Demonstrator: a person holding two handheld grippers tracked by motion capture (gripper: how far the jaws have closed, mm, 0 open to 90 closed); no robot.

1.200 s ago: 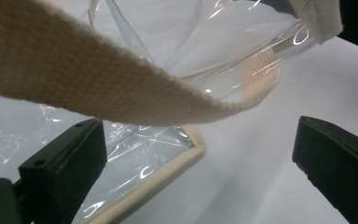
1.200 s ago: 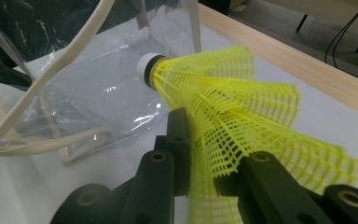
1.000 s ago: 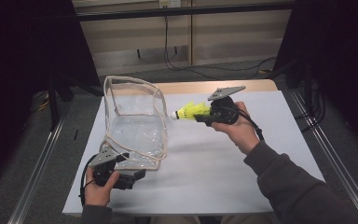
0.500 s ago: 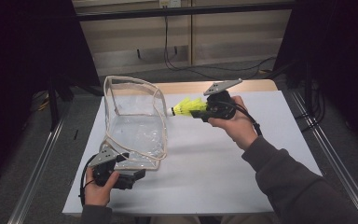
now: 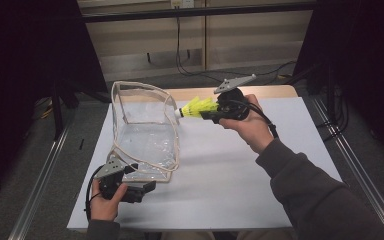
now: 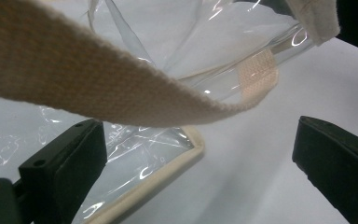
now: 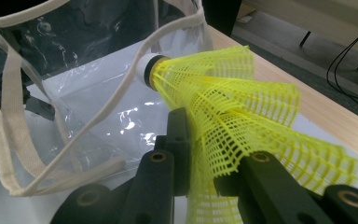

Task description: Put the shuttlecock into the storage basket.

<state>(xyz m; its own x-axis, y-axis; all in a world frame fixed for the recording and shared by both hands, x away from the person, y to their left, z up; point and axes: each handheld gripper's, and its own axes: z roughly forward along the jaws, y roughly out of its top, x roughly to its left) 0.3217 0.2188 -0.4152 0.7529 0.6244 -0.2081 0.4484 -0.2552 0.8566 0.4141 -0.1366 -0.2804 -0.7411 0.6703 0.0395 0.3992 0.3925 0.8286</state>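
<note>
Shuttlecock (image 5: 196,107), yellow mesh skirt w/ white cork, clamped in right tongs (image 5: 206,113); jaws pinch the skirt, cork end free & pointing to 9 o'clock in high view. It's in the air above the desk (image 5: 260,165), cork just beside the bag (image 5: 145,132) rim, at the bag's 3 o'clock upper edge. Can't tell if cork touches the rim. Right gripper view: skirt (image 7: 242,112) squashed betw. the two black jaws, cork (image 7: 145,70) aimed at bag opening (image 7: 74,56), cream trim looping just beside it.

Bag = clear plastic, cream edging & strap, standing at desk's 9–10 o'clock, mouth open, tilted toward 3 o'clock.

Left tongs (image 5: 147,186) at 7 o'clock on desk, low by the bag's near bottom corner, held by left hand (image 5: 105,197). Left gripper view: jaws apart, wide gap, nothing pinched; bag corner (image 6: 168,154) w/ cream edge lies betw. them nearer the left-side jaw, strap (image 6: 98,88) crossing above. Whether that jaw touches the plastic: can't tell.

Right hand (image 5: 250,127) at 1 o'clock, sleeve coming in from 5 o'clock.
</note>
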